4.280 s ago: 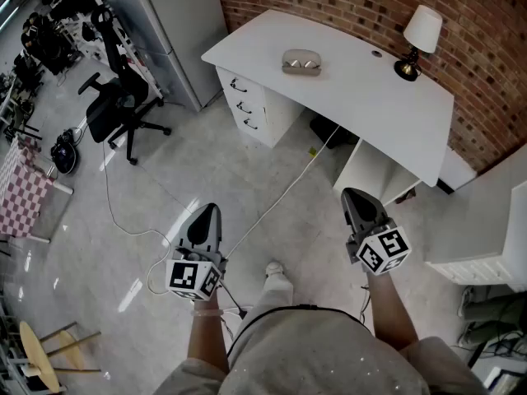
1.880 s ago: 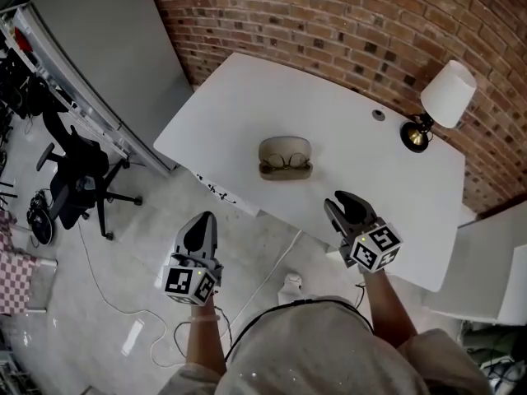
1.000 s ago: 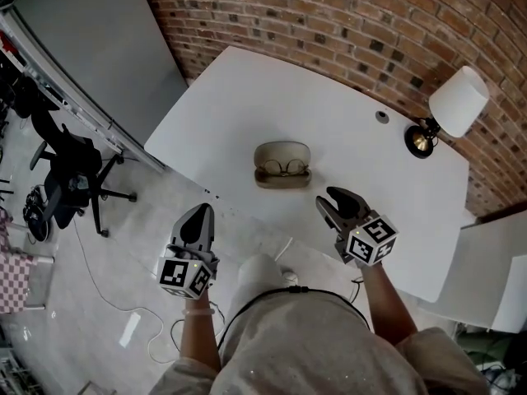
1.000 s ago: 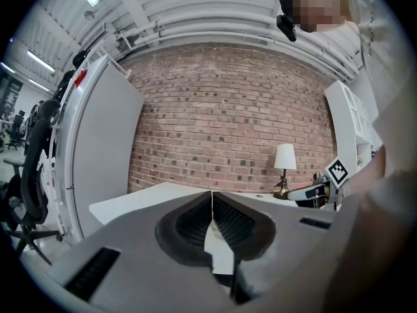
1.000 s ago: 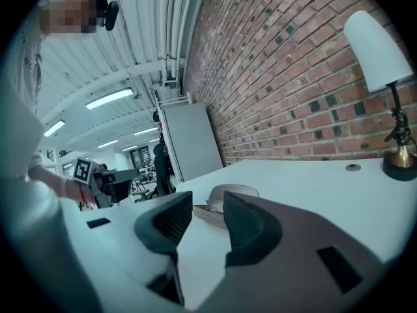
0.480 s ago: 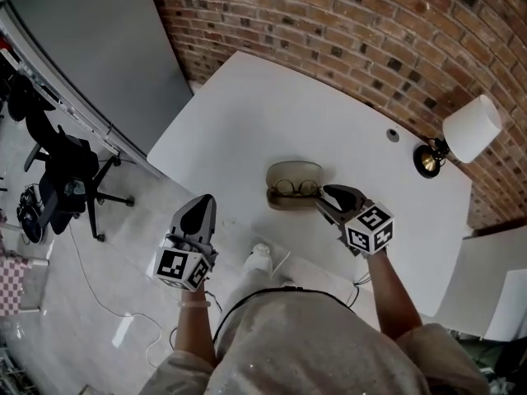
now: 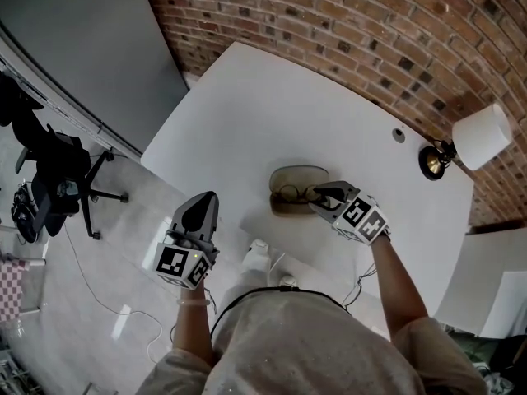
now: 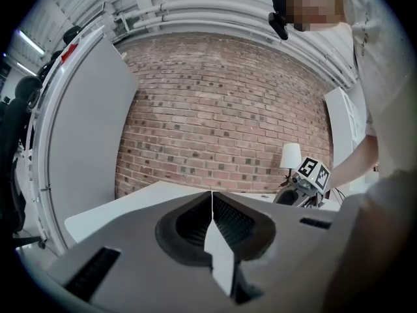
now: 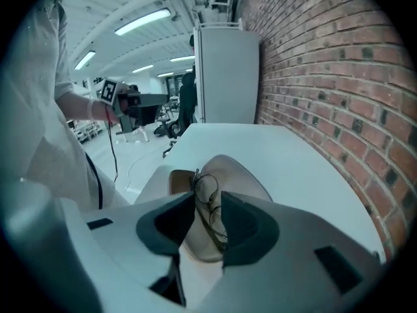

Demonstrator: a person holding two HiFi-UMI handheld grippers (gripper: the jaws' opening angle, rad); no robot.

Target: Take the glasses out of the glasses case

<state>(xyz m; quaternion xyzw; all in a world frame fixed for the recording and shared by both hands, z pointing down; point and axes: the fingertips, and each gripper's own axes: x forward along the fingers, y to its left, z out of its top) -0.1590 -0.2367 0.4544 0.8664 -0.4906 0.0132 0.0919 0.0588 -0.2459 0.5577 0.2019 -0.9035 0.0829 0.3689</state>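
An open beige glasses case (image 7: 296, 177) lies near the front edge of the white table (image 7: 247, 97), with thin wire-framed glasses (image 7: 294, 193) inside. My right gripper (image 7: 319, 196) tilts down over the case's right end. In the right gripper view the glasses (image 9: 207, 194) lie in the case (image 9: 238, 175) between the jaws of the right gripper (image 9: 208, 217); the jaws are closing, one on each side of the frame, and no pad presses on it. My left gripper (image 7: 200, 206) hangs off the table's front edge, over the floor. Its jaws meet in the left gripper view (image 8: 212, 207), holding nothing.
A small lamp with a white shade (image 7: 478, 137) stands at the table's far right, near a cable hole (image 7: 399, 136). A brick wall (image 7: 370, 31) runs behind the table. A grey panel (image 7: 90, 48) and a black office chair (image 7: 62, 179) stand to the left.
My right gripper has moved left and down to the case, rolling and tipping so its jaws straddle the glasses. The left gripper has come closer to the table's edge.
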